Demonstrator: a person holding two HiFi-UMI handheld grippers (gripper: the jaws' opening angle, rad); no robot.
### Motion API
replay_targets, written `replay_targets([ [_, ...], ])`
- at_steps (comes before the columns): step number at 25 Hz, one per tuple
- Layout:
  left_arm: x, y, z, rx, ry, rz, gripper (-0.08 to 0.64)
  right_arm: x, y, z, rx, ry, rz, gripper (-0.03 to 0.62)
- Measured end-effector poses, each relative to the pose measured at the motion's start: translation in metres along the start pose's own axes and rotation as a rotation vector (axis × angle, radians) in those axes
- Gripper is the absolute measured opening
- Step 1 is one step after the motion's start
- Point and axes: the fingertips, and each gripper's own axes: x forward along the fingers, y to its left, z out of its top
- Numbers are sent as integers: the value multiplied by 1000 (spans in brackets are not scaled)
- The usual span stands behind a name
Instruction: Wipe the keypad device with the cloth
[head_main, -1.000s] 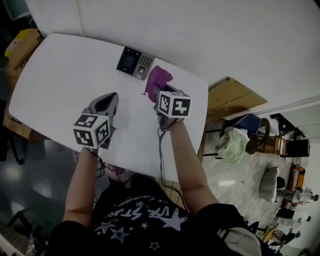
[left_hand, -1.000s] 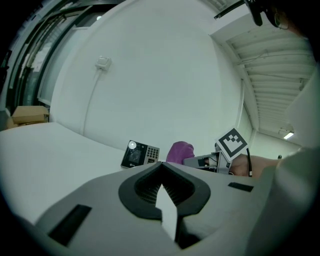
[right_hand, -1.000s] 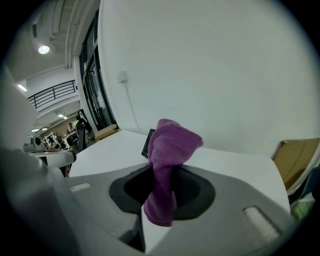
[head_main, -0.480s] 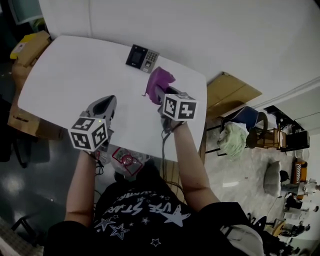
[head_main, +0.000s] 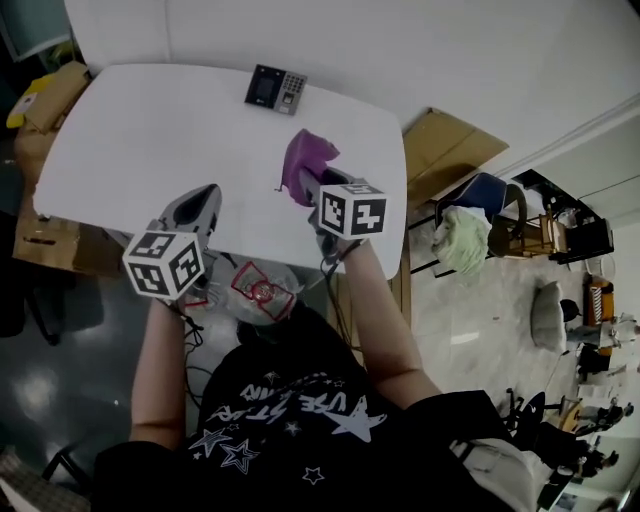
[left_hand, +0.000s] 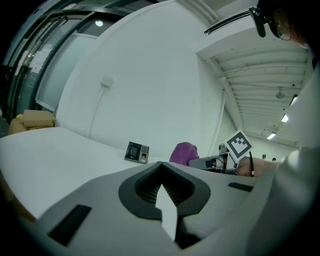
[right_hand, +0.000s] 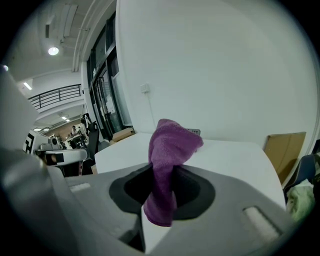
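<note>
The dark keypad device (head_main: 275, 88) lies flat at the far edge of the white table (head_main: 130, 140). My right gripper (head_main: 305, 183) is shut on a purple cloth (head_main: 306, 158), which bunches up ahead of its jaws, well short of the device. In the right gripper view the cloth (right_hand: 169, 145) stands up between the closed jaws of my right gripper (right_hand: 161, 172), and a sliver of the keypad device (right_hand: 194, 132) shows behind it. My left gripper (head_main: 207, 192) hovers at the table's near edge, shut and empty. The left gripper view, past my left gripper (left_hand: 161, 167), shows the device (left_hand: 137, 152) and the cloth (left_hand: 183, 152).
Cardboard boxes (head_main: 42, 92) stand on the floor left of the table, and a flat cardboard sheet (head_main: 452, 148) leans at its right. A chair with clothes (head_main: 468, 244) sits further right. A red-and-white object (head_main: 256, 292) lies below the near table edge.
Both grippers have drawn back toward the near table edge, the left one most. The keypad device now lies farther from them. The cloth stays in the right gripper.
</note>
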Motion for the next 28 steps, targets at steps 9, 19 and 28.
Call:
replay_targets([
  [9,-16,-14,-3,16,-18,23,6,2,20,-6,-25,4,79,92],
  [19,-35,-67,-18,14,-46,90,6,-48,14,-32,-27,8,148,92],
  [28,-59,-143,-41,30,-63,117,6,-119,8,-62,-49,-1,203,92],
])
